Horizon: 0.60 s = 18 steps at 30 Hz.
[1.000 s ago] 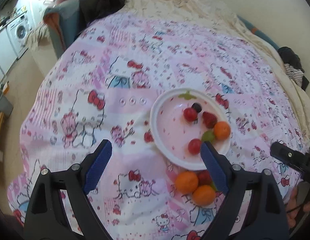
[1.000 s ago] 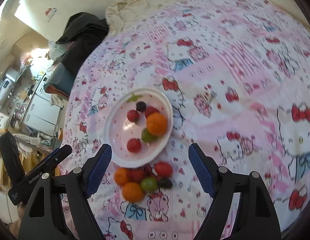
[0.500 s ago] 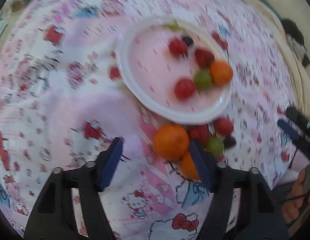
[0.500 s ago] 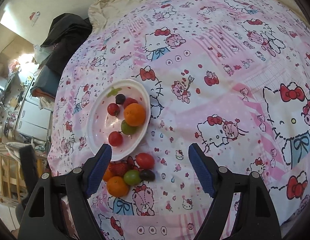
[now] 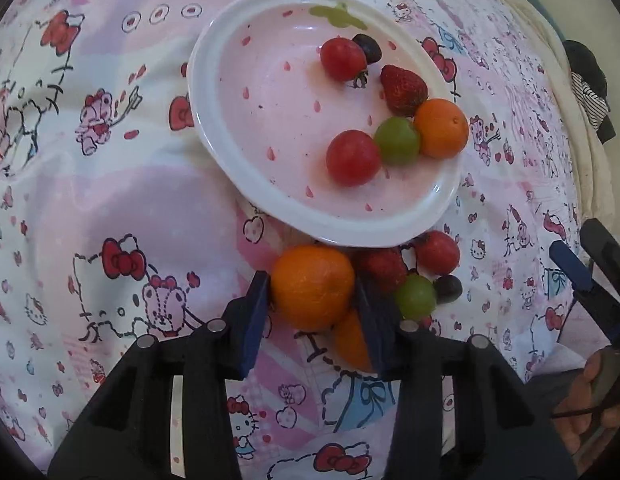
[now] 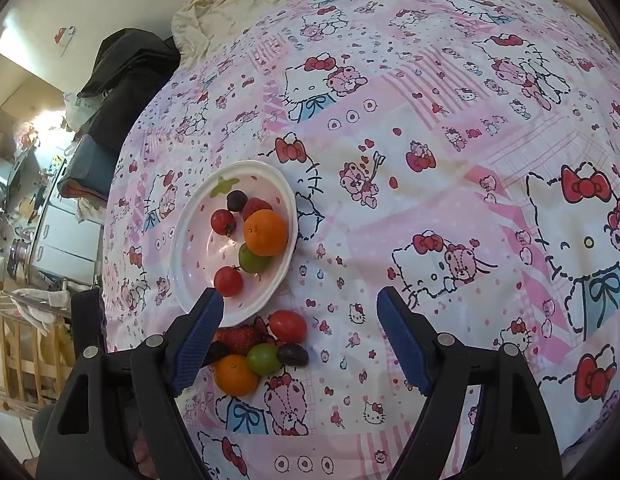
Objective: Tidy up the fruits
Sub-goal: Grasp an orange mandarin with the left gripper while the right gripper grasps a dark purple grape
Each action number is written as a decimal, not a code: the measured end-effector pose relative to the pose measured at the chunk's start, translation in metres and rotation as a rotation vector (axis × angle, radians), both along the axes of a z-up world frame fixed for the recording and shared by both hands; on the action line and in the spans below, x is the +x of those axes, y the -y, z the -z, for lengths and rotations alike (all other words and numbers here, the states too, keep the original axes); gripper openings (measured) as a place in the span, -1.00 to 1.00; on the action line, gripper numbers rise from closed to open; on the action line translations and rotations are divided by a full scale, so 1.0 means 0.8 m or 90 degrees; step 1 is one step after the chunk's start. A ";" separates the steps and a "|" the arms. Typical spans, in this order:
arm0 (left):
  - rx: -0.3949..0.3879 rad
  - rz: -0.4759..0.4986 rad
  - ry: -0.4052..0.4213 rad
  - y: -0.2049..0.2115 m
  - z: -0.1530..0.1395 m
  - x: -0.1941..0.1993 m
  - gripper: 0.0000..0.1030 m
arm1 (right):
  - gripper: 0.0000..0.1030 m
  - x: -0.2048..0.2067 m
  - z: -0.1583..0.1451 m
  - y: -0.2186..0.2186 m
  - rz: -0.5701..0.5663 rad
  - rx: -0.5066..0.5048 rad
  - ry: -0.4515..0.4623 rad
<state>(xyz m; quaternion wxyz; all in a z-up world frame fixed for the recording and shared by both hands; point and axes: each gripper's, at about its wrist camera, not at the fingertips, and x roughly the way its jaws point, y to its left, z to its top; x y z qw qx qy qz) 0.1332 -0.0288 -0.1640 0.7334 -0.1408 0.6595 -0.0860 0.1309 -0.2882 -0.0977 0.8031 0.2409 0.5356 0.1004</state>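
Closing on an orange point(image 5: 312, 286), the left gripper point(image 5: 312, 308) is crowded by a strawberry point(image 5: 384, 266); the right gripper point(image 6: 299, 344) hangs spread.

plate point(image 5: 213, 128): one, white, on the bedspread point(image 5: 109, 184).
oranges: three; one point(image 5: 441, 128) on the plate, two point(image 5: 312, 292) off its near rim.
tomatoes: three; two point(image 5: 352, 157) on the plate.
strawberries: two; one point(image 5: 402, 89) on the plate.
green grapes: two; one point(image 5: 397, 141) on the plate.
dark grapes: two; one point(image 5: 368, 47) on the plate.
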 end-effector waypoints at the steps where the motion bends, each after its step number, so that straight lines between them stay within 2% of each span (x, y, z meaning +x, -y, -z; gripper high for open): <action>1: 0.005 0.001 0.003 0.000 -0.001 -0.002 -0.26 | 0.58 0.000 0.000 0.001 0.001 0.000 0.000; 5: 0.023 0.000 0.014 -0.009 -0.019 -0.009 -0.28 | 0.58 -0.001 -0.001 0.004 0.003 -0.003 0.000; 10: 0.085 -0.008 0.078 -0.031 -0.059 -0.019 -0.28 | 0.58 0.000 0.003 0.004 0.001 0.006 -0.011; 12: 0.096 -0.016 0.100 -0.038 -0.072 -0.021 -0.28 | 0.54 0.003 0.014 -0.001 -0.014 0.026 -0.038; 14: 0.099 -0.023 0.116 -0.044 -0.084 -0.024 -0.28 | 0.28 0.005 0.027 -0.010 -0.038 0.031 -0.067; 16: 0.092 -0.031 0.120 -0.048 -0.090 -0.026 -0.28 | -0.14 0.006 0.040 -0.023 -0.066 0.026 -0.095; 18: 0.084 -0.037 0.117 -0.050 -0.092 -0.026 -0.28 | -0.24 0.006 0.052 -0.039 -0.099 0.008 -0.117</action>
